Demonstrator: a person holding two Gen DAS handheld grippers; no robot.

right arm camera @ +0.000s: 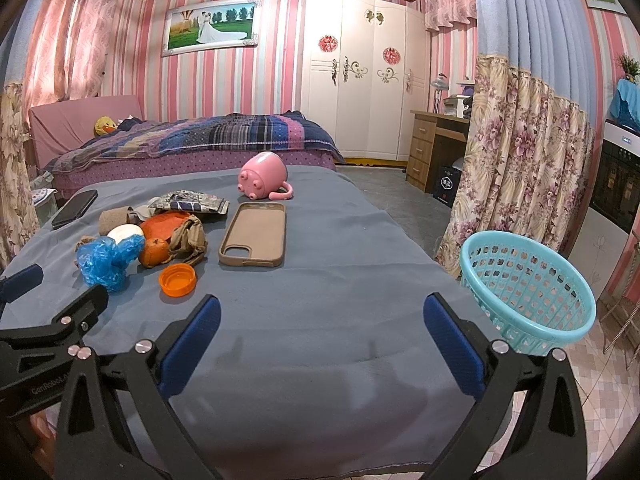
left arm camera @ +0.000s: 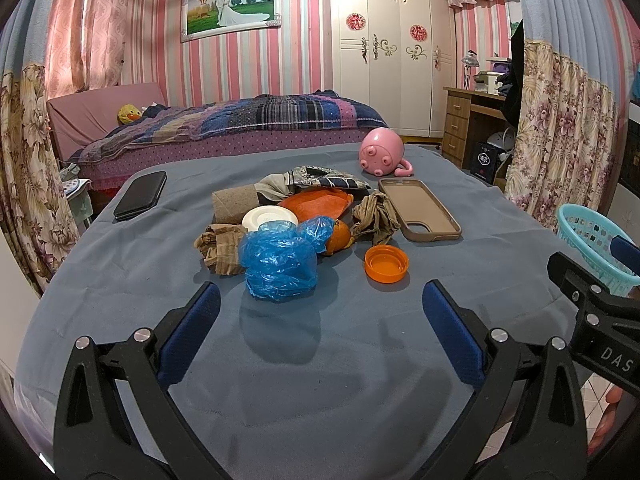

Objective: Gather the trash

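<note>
left gripper [left arm camera: 320, 312] spread wide, empty, above near edge of the blue-grey cloth [left arm camera: 360, 360] | right gripper [right arm camera: 320, 320] spread, empty, toward near right corner | blue plastic bag [left arm camera: 280, 258] headed the trash pile mid-cloth, orange cap [left arm camera: 386, 264] just beside | teal basket [right arm camera: 528, 280] off right edge

A home bedroom is shown. A bed [left arm camera: 240, 128] under a patchwork quilt is seen across the middle of the frame, with a framed wedding photograph [left arm camera: 231, 8] hung above it on pink-striped wallpaper. A white wardrobe [left arm camera: 388, 48] is placed at upper right, beside a wooden desk [left arm camera: 460, 116]. Floral curtains [left arm camera: 560, 128] are hung along both edges.
</note>
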